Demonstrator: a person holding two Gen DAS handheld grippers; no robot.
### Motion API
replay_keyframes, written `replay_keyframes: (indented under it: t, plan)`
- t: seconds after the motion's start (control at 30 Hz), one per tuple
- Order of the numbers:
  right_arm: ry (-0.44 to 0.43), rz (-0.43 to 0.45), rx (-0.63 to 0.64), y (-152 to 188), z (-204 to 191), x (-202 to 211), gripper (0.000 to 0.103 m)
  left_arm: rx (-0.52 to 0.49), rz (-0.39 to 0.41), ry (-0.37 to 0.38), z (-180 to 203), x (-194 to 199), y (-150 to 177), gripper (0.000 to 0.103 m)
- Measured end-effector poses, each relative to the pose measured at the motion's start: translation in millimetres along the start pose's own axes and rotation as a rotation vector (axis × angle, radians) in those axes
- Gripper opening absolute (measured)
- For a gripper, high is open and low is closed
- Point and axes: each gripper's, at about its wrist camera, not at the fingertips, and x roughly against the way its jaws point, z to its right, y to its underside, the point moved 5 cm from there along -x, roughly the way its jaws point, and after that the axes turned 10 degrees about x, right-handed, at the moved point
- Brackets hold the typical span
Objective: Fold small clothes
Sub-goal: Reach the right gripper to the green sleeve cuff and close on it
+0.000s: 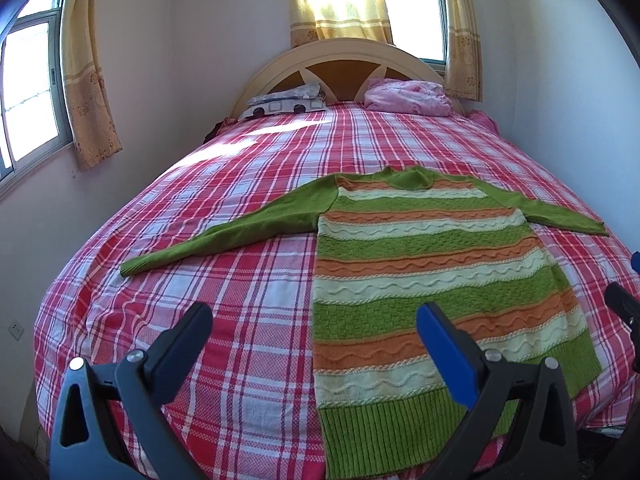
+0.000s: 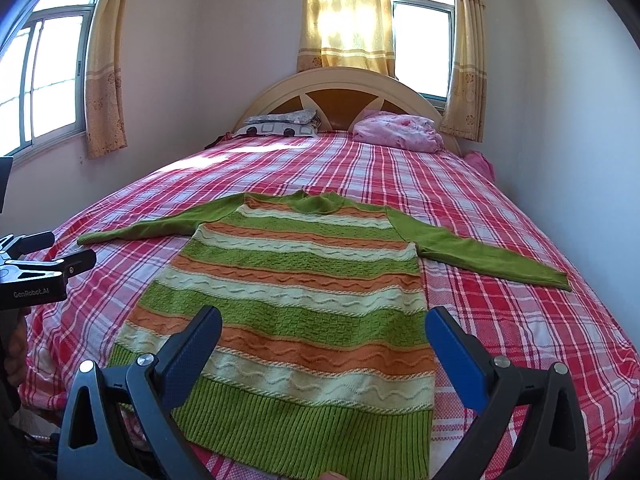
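A knitted sweater (image 1: 420, 256) with green, orange and cream stripes and plain green sleeves lies flat on the bed, hem toward me, both sleeves spread out sideways. It also shows in the right wrist view (image 2: 304, 300). My left gripper (image 1: 316, 320) is open and empty, above the hem's left side. My right gripper (image 2: 324, 324) is open and empty, above the hem's right part. The left gripper shows at the left edge of the right wrist view (image 2: 48, 256), and its jaws look nearly together from that side angle.
The bed has a red, pink and white plaid sheet (image 1: 248, 280). A patterned pillow (image 1: 286, 100) and a pink bundle (image 1: 408, 96) lie by the headboard (image 1: 340, 56). Walls stand close on both sides, with curtained windows.
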Motion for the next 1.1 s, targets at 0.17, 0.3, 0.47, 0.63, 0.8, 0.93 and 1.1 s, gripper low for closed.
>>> replay_keyframes:
  t: [0.17, 0.3, 0.47, 0.63, 0.8, 0.93, 1.1]
  plan:
    - [0.024, -0.039, -0.056, 1, 29, -31, 0.102, -0.020, -0.024, -0.017, 8, -31, -10, 0.103]
    - [0.062, -0.094, -0.092, 10, 62, -61, 0.102, -0.035, -0.037, -0.029, 20, -55, -19, 0.103]
    - [0.108, -0.174, -0.170, 27, 115, -93, 0.102, -0.055, -0.018, -0.059, 36, -90, -31, 0.103]
    - [0.150, -0.257, -0.273, 51, 172, -119, 0.102, -0.063, 0.020, -0.092, 49, -125, -46, 0.103]
    - [0.218, -0.283, -0.372, 67, 234, -132, 0.102, -0.063, 0.023, -0.117, 56, -155, -54, 0.103]
    - [0.275, -0.275, -0.455, 74, 286, -137, 0.102, -0.063, 0.005, -0.147, 55, -178, -55, 0.103]
    - [0.316, -0.280, -0.550, 84, 344, -147, 0.099, -0.048, -0.024, -0.185, 53, -206, -55, 0.103]
